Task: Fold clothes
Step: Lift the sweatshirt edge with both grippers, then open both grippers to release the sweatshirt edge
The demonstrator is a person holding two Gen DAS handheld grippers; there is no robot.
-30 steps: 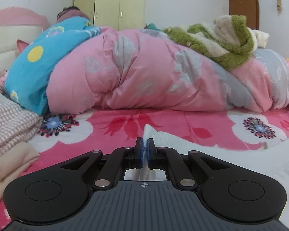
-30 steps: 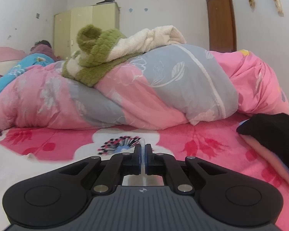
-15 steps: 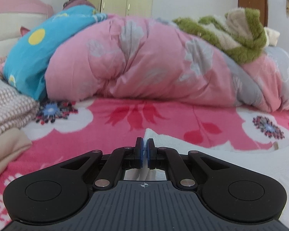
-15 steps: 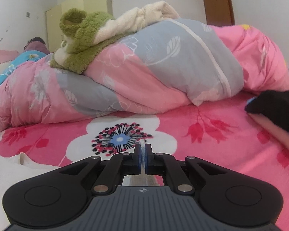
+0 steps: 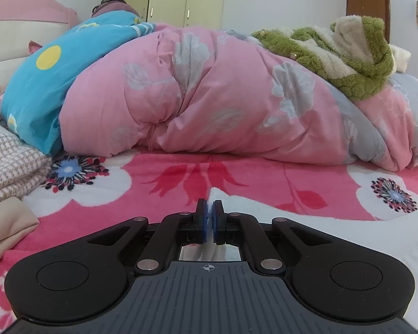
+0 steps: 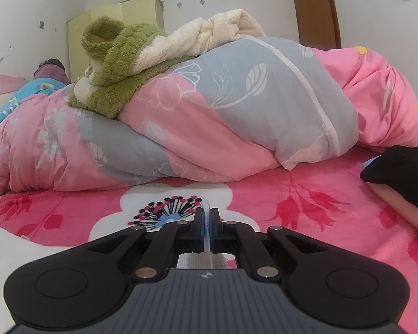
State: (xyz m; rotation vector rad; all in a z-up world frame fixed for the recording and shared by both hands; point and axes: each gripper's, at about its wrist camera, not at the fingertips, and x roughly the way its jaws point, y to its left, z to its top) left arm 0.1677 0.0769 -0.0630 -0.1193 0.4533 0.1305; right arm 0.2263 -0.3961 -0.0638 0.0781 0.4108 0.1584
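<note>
No readable text, label, brand or number is showing in either view. A small crosshair mark is sitting on each gripper body, the left gripper (image 5: 208, 218) and the right gripper (image 6: 206, 220).

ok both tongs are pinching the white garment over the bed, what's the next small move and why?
Probably keep both shut and carry the pinched edge on across the bedspread to lay the fold. The left tongs and right tongs each clamp white garment, and its cloth trails off beside them, so the fold looks unfinished. Releasing now would likely drop it short.
</note>
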